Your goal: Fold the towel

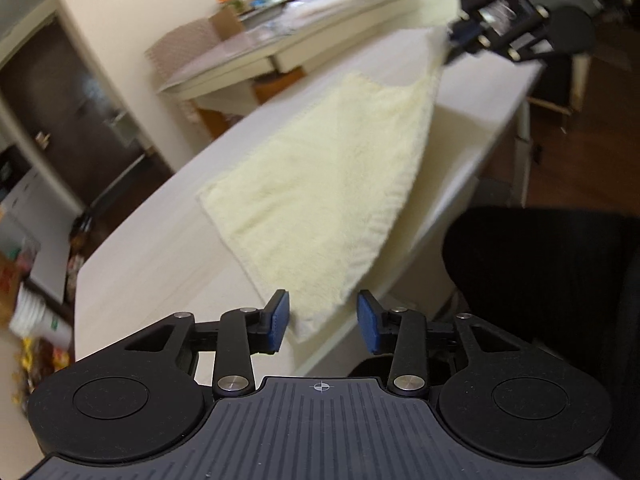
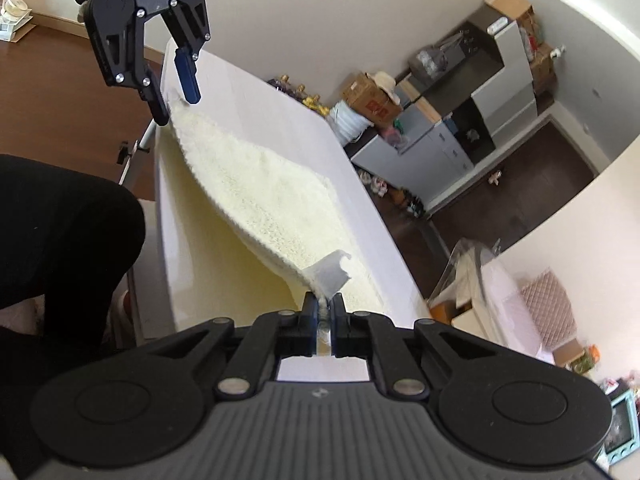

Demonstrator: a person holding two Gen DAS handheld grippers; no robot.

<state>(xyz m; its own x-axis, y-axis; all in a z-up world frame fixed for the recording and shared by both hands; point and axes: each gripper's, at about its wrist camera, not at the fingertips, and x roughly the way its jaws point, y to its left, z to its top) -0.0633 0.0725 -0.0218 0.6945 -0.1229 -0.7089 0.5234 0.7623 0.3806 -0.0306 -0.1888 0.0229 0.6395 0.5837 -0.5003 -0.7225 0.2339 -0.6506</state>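
Cream terry towel (image 1: 320,184) lies mostly on the white desk (image 1: 160,248), one corner lifted — your right tongs (image 2: 323,312) are clamped narrow on that corner beside its label (image 2: 332,270). Your left tongs (image 1: 323,316) stand wide around the near corner, gripping nothing. No fold looks finished yet — both corners need carrying across. Motion blur hides the far edge.

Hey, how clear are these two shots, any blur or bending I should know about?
Left wrist view: motion blur smears the towel, the background shelves and the right gripper at top right; only the left gripper itself is crisp. Right wrist view: much sharper, towel pile texture readable. Both views: fisheye curvature bends the table edges and walls.
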